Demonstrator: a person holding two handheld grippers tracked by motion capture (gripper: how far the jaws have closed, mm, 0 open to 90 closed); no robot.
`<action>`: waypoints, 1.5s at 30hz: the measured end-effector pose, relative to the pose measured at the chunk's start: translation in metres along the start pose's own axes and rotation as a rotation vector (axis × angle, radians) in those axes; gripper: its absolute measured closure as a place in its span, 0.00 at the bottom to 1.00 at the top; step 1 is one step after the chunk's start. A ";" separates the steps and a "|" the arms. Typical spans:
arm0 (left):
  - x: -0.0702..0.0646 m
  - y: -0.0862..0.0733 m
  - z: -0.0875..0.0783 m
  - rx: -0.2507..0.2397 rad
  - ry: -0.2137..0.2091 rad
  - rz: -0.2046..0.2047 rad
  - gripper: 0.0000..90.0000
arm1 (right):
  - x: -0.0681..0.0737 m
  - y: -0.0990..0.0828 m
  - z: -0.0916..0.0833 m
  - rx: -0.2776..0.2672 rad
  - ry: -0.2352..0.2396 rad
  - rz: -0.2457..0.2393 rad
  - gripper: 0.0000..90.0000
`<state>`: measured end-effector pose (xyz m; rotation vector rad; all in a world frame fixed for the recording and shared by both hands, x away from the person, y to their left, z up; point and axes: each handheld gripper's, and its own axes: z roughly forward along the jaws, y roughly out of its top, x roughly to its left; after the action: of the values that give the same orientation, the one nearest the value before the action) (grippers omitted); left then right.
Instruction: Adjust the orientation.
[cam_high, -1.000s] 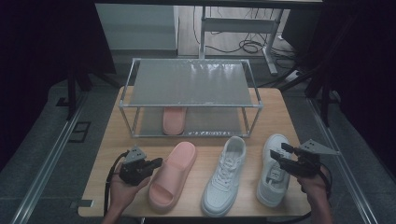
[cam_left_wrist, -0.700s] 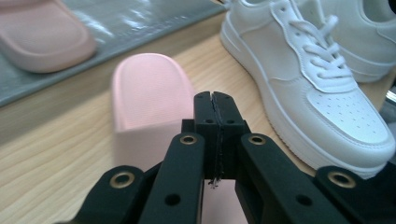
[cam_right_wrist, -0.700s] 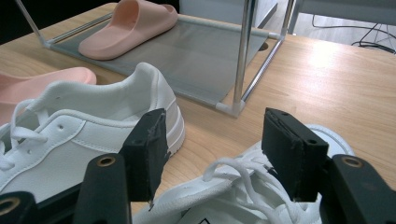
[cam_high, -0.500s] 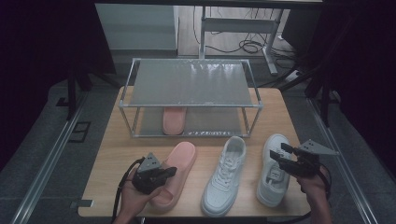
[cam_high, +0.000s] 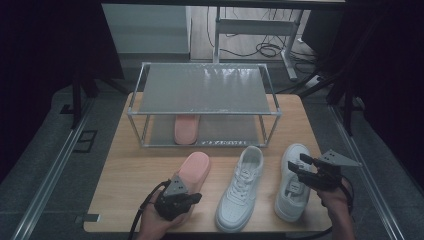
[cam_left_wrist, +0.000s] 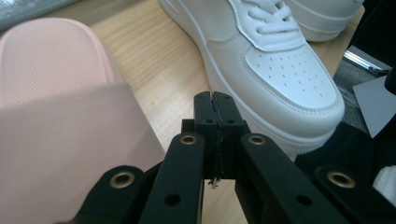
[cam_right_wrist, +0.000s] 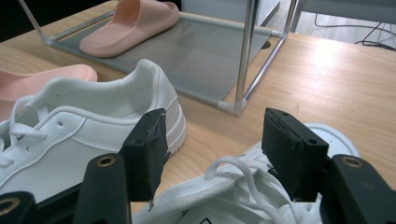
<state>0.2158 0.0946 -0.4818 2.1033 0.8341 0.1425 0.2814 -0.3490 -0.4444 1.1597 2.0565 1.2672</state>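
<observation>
we keep the left gripper (cam_left_wrist: 215, 105) with jaws closed on nothing, pink slipper (cam_left_wrist: 56, 93) just left of them; the right gripper (cam_right_wrist: 212, 154) has jaws open astride the white sneaker (cam_right_wrist: 243, 196), ready to grip.

A wooden table (cam_high: 125, 165) fills the lower middle of the high view. At its far half stands a metal rack (cam_high: 205, 90) with two mesh shelves; a pink slide (cam_high: 186, 129) lies on the lower shelf, left of centre. On the bare wood in front lie another pink slide (cam_high: 195, 170) at lower left, a white sneaker (cam_high: 241, 187) at centre and a second sneaker (cam_high: 290, 192) at lower right.
</observation>
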 end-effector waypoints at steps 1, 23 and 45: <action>-0.003 -0.002 0.001 0.006 0.010 -0.002 1.00 | 0.000 0.000 0.000 -0.005 0.000 0.000 0.45; 0.002 -0.019 0.005 0.105 0.096 0.021 1.00 | -0.003 0.001 -0.005 -0.015 -0.007 0.004 0.45; 0.067 -0.053 -0.042 0.107 0.231 -0.160 0.99 | -0.004 0.000 -0.004 -0.007 -0.014 0.010 0.45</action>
<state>0.2249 0.1859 -0.5072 2.1349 1.1667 0.2640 0.2803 -0.3540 -0.4426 1.1736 2.0375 1.2663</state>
